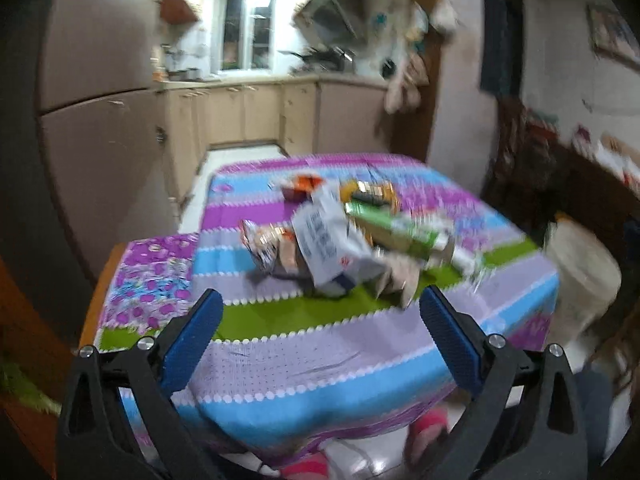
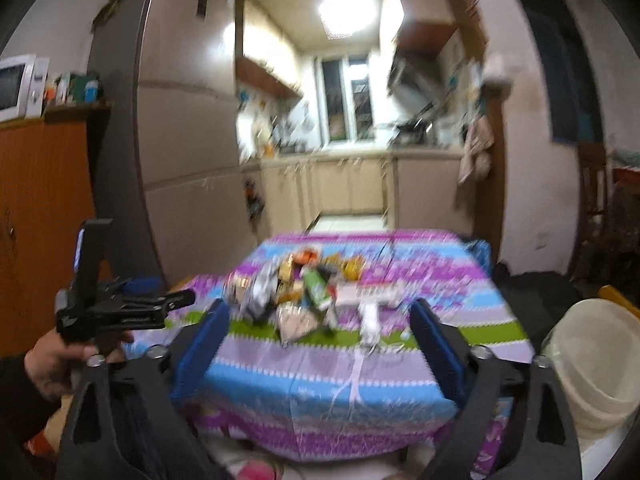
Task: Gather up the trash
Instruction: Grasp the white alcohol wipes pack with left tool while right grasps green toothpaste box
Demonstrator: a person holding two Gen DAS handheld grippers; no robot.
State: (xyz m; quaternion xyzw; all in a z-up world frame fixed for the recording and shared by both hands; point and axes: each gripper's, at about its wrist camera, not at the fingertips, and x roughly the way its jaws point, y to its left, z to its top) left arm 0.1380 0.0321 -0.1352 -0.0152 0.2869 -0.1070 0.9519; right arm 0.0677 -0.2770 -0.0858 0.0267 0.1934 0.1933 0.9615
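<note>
A heap of trash (image 1: 340, 236) is seen at the middle of the striped tablecloth (image 1: 320, 364), and every place below is given relative to that heap. The left gripper (image 1: 320, 312) is held above the near edge of the table, short of the heap, with its jaws wide apart and nothing between the blue pads (image 1: 192, 340). The right gripper (image 2: 320, 320) is likewise held on the near side of the heap (image 2: 304, 296), jaws spread and empty.

In the left wrist view the heap is shown close: a white printed carton (image 1: 328, 240) lies on top, a green box (image 1: 400, 228) to its right, a crinkled foil wrapper (image 1: 264, 244) to its left, and orange packets (image 1: 304, 186) behind. Motion blur leaves finer detail unreadable.

Only the right wrist view takes in the left hand (image 2: 52, 364), gripping the handle of its tool to the left of the heap. A pale plastic bucket (image 2: 592, 364) is shown large there, to the right of the heap and beside the table; in the left wrist view only part of the bucket (image 1: 580, 276) is caught at the table's right corner. A microwave (image 2: 20, 86) on a wooden cabinet far left of the heap is shown by the right view alone. Kitchen cabinets (image 1: 240, 112) beyond the heap are seen in both.
</note>
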